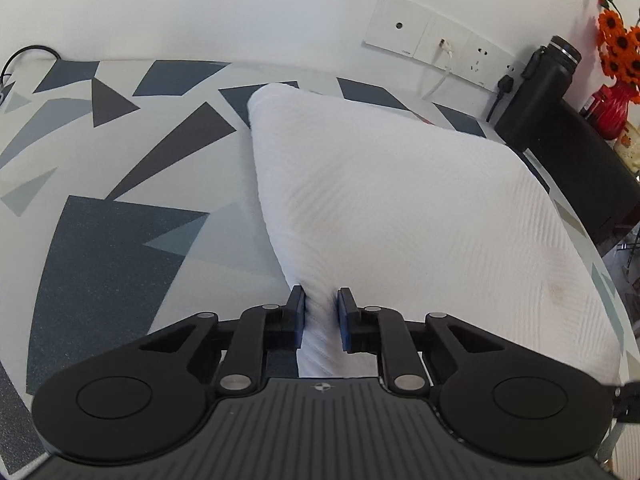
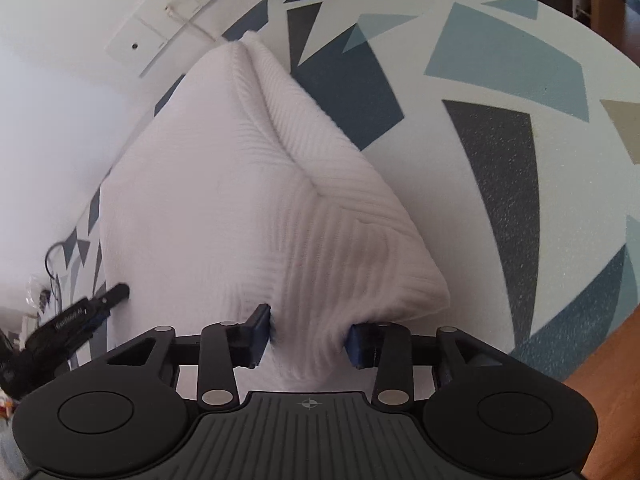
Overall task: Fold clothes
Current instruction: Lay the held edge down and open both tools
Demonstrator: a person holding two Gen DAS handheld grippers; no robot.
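White ribbed knit garment point(image 1: 400, 208) lies across the grey-and-blue triangle-patterned desk point(image 1: 112, 248), reaching toward its far edge. Left gripper point(image 1: 321, 314) and right gripper point(image 2: 310, 334) each pinch a near corner, jaws narrowly parted on bunched fabric. Fold in progress; next, carry both corners forward evenly.

My white ribbed cloth point(image 1: 400, 208) lies folded on the counter point(image 1: 120, 240), its near edge lifted up.

No lettering anywhere is sharp enough to read
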